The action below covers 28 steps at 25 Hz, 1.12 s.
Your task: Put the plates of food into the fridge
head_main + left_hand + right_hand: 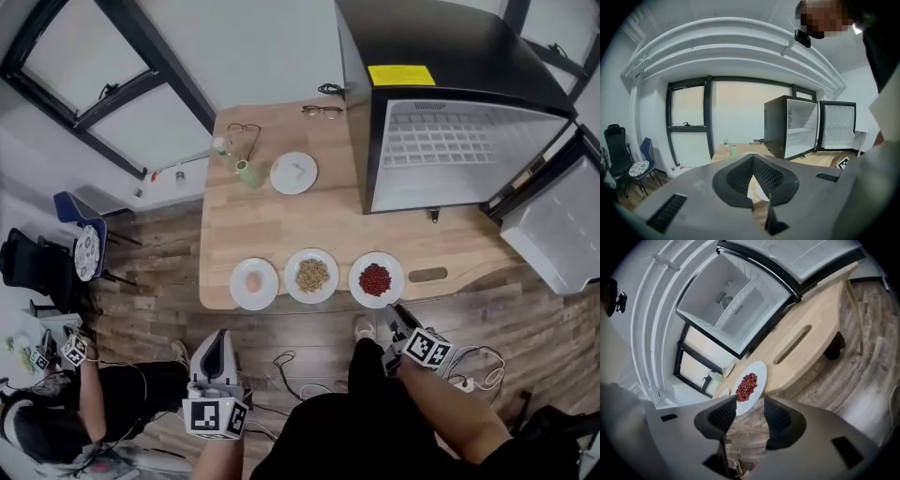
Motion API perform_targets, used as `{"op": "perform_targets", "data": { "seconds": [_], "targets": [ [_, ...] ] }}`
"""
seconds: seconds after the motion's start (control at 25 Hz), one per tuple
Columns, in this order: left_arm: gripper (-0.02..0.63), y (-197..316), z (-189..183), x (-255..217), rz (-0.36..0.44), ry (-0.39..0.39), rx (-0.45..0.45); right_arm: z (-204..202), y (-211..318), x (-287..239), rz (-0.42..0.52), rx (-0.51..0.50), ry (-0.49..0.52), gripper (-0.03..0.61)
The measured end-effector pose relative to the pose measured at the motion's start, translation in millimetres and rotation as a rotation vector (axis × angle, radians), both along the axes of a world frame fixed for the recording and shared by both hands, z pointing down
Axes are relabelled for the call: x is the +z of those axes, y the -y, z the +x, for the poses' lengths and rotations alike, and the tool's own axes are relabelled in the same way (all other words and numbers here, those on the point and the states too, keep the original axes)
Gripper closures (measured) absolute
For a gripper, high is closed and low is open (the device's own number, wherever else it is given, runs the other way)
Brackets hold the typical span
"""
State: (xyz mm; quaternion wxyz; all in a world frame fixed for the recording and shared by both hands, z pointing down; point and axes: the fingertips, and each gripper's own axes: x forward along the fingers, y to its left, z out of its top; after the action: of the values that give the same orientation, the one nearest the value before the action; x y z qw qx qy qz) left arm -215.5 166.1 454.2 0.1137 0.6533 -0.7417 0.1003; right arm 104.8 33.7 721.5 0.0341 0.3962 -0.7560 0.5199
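Note:
Three white plates stand in a row along the wooden table's (328, 220) near edge: one with an egg (254, 283), one with pale grains (312, 276), one with red beans (376, 279). The black fridge (450, 141) at the back right has its door (553, 220) swung wide. My right gripper (394, 317) hovers just off the table edge below the red-bean plate (749, 386); the right gripper (750, 405) is open with nothing between its pads. My left gripper (217, 345) is held low over the floor, below the egg plate. The left gripper (753, 161) points at the table (726, 150) and fridge (790, 126), its pads together.
Farther back on the table are an empty white plate (293, 172), a green cup (247, 173), a small bottle (220, 145) and two pairs of glasses (322, 112). A slot (427, 275) is cut in the table's right end. Chairs (86, 246) and a seated person (56, 412) are at the left; cables (291, 375) lie on the floor.

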Motion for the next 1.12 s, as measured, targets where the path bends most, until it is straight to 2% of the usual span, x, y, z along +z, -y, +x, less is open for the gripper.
{"op": "perform_targets", "data": {
  "seconds": [0.16, 0.32, 0.44, 0.48, 0.64, 0.84, 1.12],
  "targets": [
    [0.609, 14.5, -3.2, -4.5, -0.021, 0.031, -0.002, -2.2, 10.5, 12.7, -0.061, 0.025, 0.005, 0.397],
    [0.609, 24.2, -6.7, -9.5, -0.032, 0.055, -0.012, -13.1, 12.4, 21.7, -0.141, 0.03, 0.101, 0.402],
    [0.609, 30.9, -4.0, -7.3, -0.042, 0.049, -0.016, -22.9, 13.4, 22.9, -0.187, 0.019, 0.192, 0.472],
    [0.609, 32.5, -2.3, -6.4, -0.045, 0.044, -0.013, -24.4, 14.6, 21.4, -0.192, 0.024, 0.216, 0.505],
    [0.609, 34.1, 1.2, -7.4, -0.053, 0.046, -0.006, -27.5, 17.8, 10.6, -0.205, 0.044, 0.29, 0.542],
    [0.609, 38.8, 3.9, -3.3, -0.042, 0.028, -0.022, -26.1, 22.9, -12.4, -0.203, 0.019, 0.334, 0.545],
    [0.609, 66.2, 13.8, -0.8, -0.011, 0.024, -0.004, -5.5, 50.6, -64.1, -0.145, 0.018, 0.397, 0.545]
  ]
}}
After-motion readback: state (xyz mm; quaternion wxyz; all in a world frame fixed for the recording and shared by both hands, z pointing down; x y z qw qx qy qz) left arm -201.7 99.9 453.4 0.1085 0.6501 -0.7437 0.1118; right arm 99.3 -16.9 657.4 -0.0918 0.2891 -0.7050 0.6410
